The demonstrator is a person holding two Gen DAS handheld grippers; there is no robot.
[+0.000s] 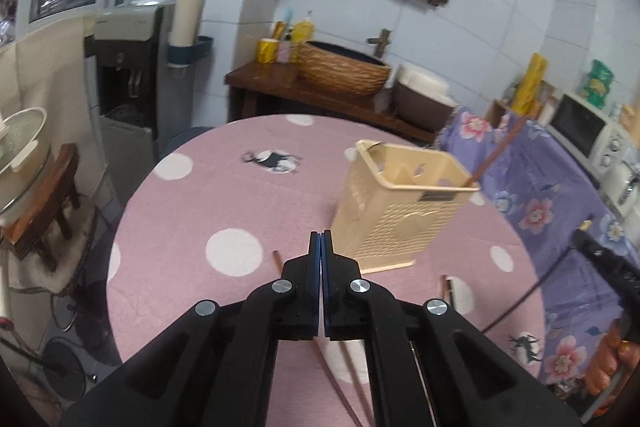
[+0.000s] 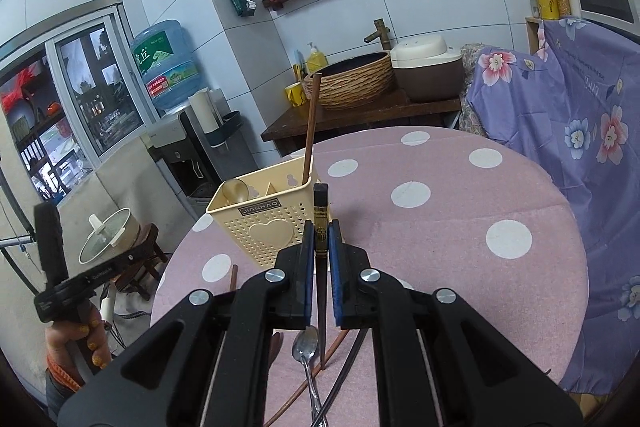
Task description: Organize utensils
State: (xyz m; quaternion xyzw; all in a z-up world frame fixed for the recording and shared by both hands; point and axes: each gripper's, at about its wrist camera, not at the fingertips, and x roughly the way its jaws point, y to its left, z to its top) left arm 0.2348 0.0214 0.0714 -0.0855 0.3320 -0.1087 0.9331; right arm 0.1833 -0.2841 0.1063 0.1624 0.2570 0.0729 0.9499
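Note:
A beige perforated utensil holder (image 2: pixel 264 223) stands on the pink dotted tablecloth (image 2: pixel 440 227). One brown chopstick (image 2: pixel 310 131) leans upright in its right compartment, and a pale spoon (image 2: pixel 236 189) rests in the left one. My right gripper (image 2: pixel 321 227) is shut on a dark chopstick (image 2: pixel 321 211) with a black and gold top, held upright just right of the holder. My left gripper (image 1: pixel 321 239) is shut with nothing in it, in front of the holder (image 1: pixel 400 207). Loose chopsticks (image 1: pixel 348 379) lie under it. A metal spoon (image 2: pixel 306 351) lies below the right gripper.
One more brown chopstick (image 2: pixel 233 277) lies left of the holder. A purple flowered cloth (image 2: pixel 560 115) covers furniture right of the table. Behind it stand a wooden counter with a woven basin (image 2: pixel 352 79), a rice cooker (image 2: pixel 424 71) and a water dispenser (image 1: pixel 132 67).

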